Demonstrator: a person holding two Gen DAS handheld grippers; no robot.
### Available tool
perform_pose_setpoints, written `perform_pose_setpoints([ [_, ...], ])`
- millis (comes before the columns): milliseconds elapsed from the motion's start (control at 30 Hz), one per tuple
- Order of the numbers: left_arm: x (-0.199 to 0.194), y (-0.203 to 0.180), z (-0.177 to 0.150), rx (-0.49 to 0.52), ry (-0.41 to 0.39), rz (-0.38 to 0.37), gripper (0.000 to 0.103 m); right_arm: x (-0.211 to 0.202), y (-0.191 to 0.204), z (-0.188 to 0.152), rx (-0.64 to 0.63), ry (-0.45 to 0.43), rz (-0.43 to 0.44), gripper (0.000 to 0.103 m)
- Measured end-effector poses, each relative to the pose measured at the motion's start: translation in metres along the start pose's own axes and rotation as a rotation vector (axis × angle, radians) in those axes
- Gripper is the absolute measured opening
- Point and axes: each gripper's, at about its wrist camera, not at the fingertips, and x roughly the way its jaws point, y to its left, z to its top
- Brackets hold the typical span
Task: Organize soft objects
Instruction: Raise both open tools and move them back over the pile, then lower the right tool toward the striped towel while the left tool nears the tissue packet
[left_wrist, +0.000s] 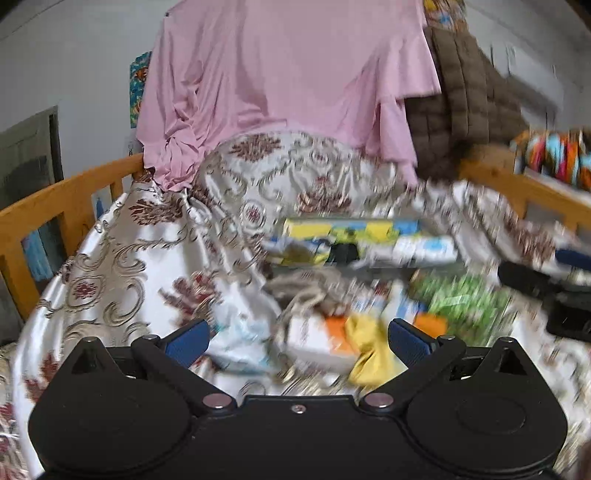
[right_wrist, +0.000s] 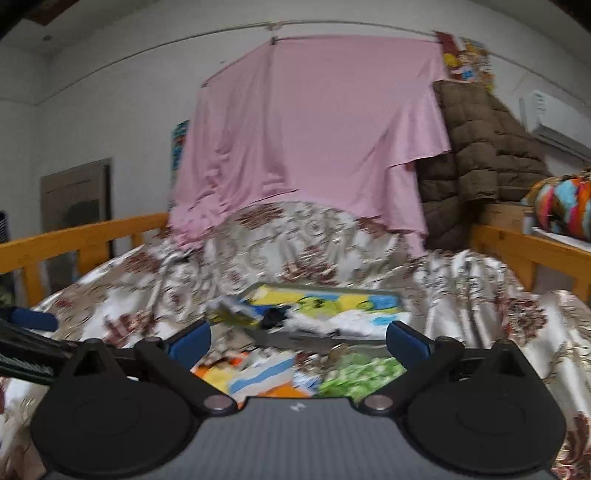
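A heap of small soft items lies on the patterned bedspread (left_wrist: 122, 258): a yellow cloth (left_wrist: 364, 350), an orange piece (left_wrist: 338, 332), a green patterned cloth (left_wrist: 461, 299) and a grey-brown knitted piece (left_wrist: 306, 288). Behind them sits a tray (right_wrist: 325, 295) holding yellow, blue and white cloths. My left gripper (left_wrist: 297, 341) is open just above the yellow and orange pieces, holding nothing. My right gripper (right_wrist: 297, 341) is open over the same heap, with the green cloth (right_wrist: 358, 374) near its right finger. The right gripper also shows at the right edge of the left view, blurred.
A pink sheet (right_wrist: 314, 136) hangs on a line behind the bed. A brown quilted blanket (right_wrist: 476, 147) hangs beside it. Orange wooden bed rails (left_wrist: 66, 199) run along both sides. A bright striped bundle (right_wrist: 565, 206) rests on a shelf at right.
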Motion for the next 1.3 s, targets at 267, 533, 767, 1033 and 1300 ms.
perform_pose_setpoints([
  [267,0.007,0.011,-0.007,0.006,0.072,0.040,0.102,0.010,0.027,-0.019,-0.108,0.072,0.107,0.103],
  [533,0.035,0.037,-0.011,-0.115,0.284,0.050,0.102,0.024,0.048,-0.039,-0.193,0.176,0.223,0.103],
  [767,0.053,0.049,-0.014,-0.178,0.351,0.018,0.102,0.035,0.057,-0.048,-0.211,0.233,0.292,0.103],
  [1033,0.077,0.050,-0.013,-0.210,0.413,-0.072,0.102,0.050,0.059,-0.053,-0.189,0.313,0.357,0.103],
  [1300,0.103,0.062,-0.007,-0.269,0.419,-0.062,0.102,0.071,0.047,-0.053,-0.126,0.344,0.312,0.103],
])
